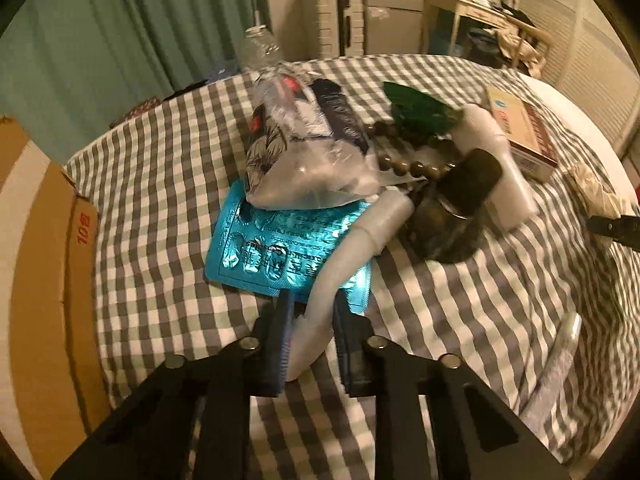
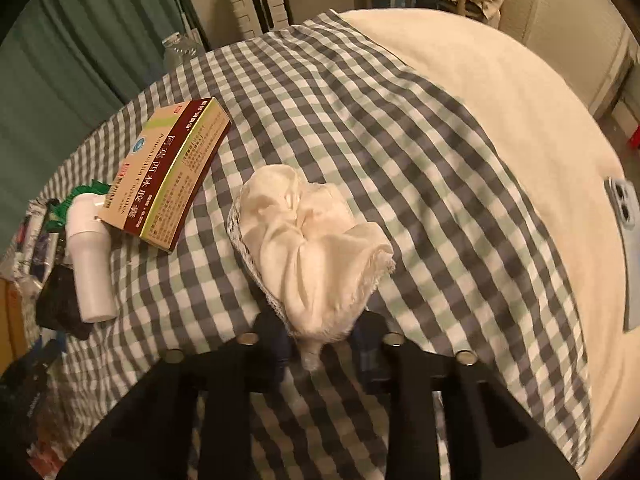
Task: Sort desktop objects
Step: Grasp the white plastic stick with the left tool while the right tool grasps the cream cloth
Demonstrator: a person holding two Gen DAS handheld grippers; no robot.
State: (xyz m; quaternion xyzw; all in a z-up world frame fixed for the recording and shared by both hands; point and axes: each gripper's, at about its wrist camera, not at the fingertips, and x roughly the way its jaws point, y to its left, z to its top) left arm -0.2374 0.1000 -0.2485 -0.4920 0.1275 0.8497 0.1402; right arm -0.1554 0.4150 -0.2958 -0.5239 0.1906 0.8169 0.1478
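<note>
Now our left gripper (image 1: 310, 312) fingers close on a white tube (image 1: 344, 256) running lengthwise ahead over the blister pack (image 1: 256, 248); our right gripper (image 2: 320, 332) pinches the white cloth (image 2: 304, 232) beside the Amoxicillin box (image 2: 168, 172).

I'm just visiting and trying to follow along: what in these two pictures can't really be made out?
- Left wrist view: the teal blister pack is partly hidden by the plastic bag and the white tube in the left gripper.
- Left wrist view: the cardboard box is cut off by the left edge.
- Right wrist view: the right gripper grips the white cloth, which covers its fingertips.
- Right wrist view: the phone is cut off at the right edge.
</note>
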